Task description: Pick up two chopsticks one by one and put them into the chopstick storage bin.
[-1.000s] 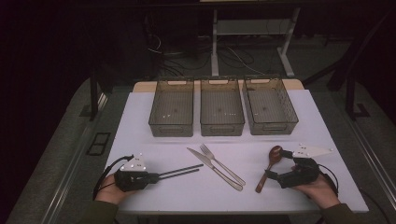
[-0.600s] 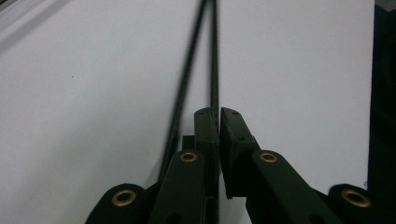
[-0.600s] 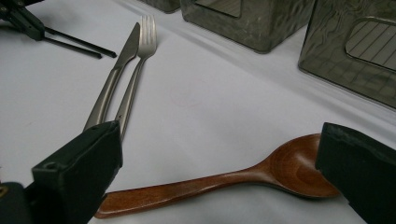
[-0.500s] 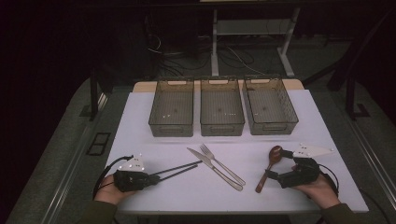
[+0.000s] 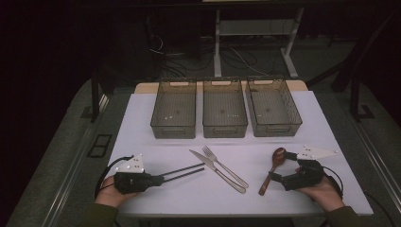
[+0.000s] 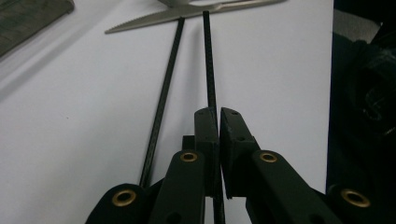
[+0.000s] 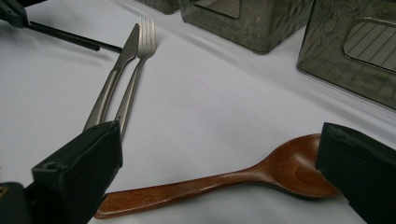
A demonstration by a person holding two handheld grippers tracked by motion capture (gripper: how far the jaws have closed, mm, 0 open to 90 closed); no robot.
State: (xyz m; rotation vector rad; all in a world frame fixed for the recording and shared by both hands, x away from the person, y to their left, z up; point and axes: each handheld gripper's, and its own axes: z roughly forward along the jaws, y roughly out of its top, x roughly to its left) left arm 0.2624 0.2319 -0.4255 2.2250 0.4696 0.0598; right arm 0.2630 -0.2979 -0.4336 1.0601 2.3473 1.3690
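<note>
In the high view the left gripper (image 5: 163, 179) sat at the lower left of the frame, held in a hand (image 5: 109, 193) that came up from the bottom edge. Its fingers (image 6: 206, 130) were pinched together on one of two black chopsticks (image 5: 183, 172), which ran from them up and to the right across the white desk (image 5: 142, 118). In the left gripper view the clamped chopstick passed between the fingers and the second one lay just to its left, free on the desk; both tips reached toward the knife blade at the top of that frame.

At the centre of the high view a knife (image 5: 217, 170) and a fork (image 5: 225, 166) lay side by side, slanting from upper left down to lower right, the chopstick tips just left of the knife. Above them three smoky bins stood in a row: the left bin (image 5: 174, 109), the middle bin (image 5: 224, 109) and the right bin (image 5: 274, 107).

At the lower right a brown wooden spoon (image 5: 271, 169) lay on the desk, bowl up and handle down. The right gripper (image 5: 279, 166) rested beside it in the other hand (image 5: 325, 193). In the right gripper view its fingers (image 7: 79, 172) stood wide apart, one at the handle end and one at the bowl, the spoon lying flat between them and not gripped
</note>
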